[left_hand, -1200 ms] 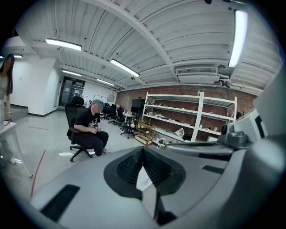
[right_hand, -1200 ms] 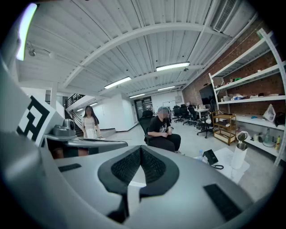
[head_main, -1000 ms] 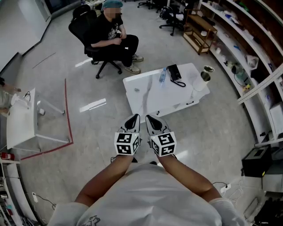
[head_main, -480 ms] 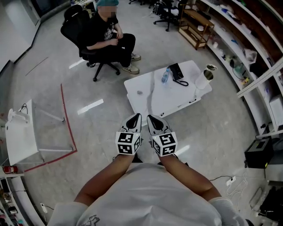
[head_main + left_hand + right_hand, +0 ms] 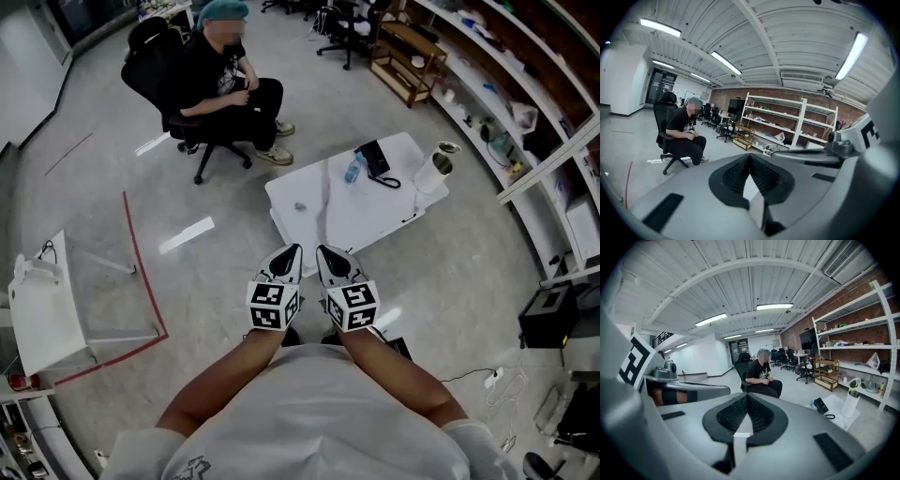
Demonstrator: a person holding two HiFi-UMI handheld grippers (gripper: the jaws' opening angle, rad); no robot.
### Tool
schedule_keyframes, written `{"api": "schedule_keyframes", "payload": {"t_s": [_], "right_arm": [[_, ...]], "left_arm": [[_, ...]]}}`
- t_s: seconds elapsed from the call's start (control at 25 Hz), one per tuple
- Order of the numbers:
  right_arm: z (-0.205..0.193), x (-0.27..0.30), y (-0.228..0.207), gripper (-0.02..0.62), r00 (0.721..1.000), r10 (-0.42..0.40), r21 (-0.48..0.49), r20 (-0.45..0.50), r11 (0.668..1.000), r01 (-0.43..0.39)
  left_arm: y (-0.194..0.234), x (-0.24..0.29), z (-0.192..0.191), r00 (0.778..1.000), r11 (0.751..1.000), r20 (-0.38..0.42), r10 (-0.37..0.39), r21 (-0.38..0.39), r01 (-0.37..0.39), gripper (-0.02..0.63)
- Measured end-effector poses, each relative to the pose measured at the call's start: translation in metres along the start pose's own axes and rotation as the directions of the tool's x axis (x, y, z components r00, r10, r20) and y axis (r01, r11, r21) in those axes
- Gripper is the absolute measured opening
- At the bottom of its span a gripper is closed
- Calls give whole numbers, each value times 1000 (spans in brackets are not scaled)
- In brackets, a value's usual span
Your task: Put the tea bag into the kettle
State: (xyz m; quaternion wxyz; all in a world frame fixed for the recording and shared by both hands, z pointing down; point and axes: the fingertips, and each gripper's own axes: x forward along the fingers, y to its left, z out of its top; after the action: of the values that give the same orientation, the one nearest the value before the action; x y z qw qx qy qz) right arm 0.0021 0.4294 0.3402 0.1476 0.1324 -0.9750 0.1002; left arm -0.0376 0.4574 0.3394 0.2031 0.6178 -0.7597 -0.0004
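Tea bag (image 5: 300, 205): probably the small pale speck on the white, dark-veined desk (image 5: 375, 220), though too small to confirm. It lies well apart from the kettle (image 5: 433, 169), a tall pale cylinder with an open mouth at the desk's right corner. Left gripper (image 5: 294, 247) and right gripper (image 5: 322, 248): ribbed black pads pressed together, empty. Both are nearer the desk edge than a second ago, so this is judged an approach only.

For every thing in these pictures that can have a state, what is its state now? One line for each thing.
Left gripper: shut, empty.
Right gripper: shut, empty.
Kettle: upright at a corner of the white table; lid unclear.
Small pale item: lying on the table, apart from the kettle; possibly the tea bag.
Bottle: on the table, untouched.
Office chair: occupied by a seated person.
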Motion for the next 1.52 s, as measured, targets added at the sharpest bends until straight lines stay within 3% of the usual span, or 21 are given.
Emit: {"api": "schedule_keyframes", "payload": {"t_s": [0.52, 1.16, 1.52], "right_arm": [[15, 63, -30, 3, 997, 80, 8, -10, 997, -80], [60, 163, -158, 3, 978, 203, -32, -53, 978, -205], [39, 199, -183, 3, 962, 246, -2, -119, 969, -248]], "left_arm": [[38, 55, 15, 999, 999, -5, 53, 4, -53, 8], [68, 207, 67, 985, 984, -2, 174, -24, -174, 8], [104, 237, 51, 968, 968, -61, 245, -36, -247, 8]]}}
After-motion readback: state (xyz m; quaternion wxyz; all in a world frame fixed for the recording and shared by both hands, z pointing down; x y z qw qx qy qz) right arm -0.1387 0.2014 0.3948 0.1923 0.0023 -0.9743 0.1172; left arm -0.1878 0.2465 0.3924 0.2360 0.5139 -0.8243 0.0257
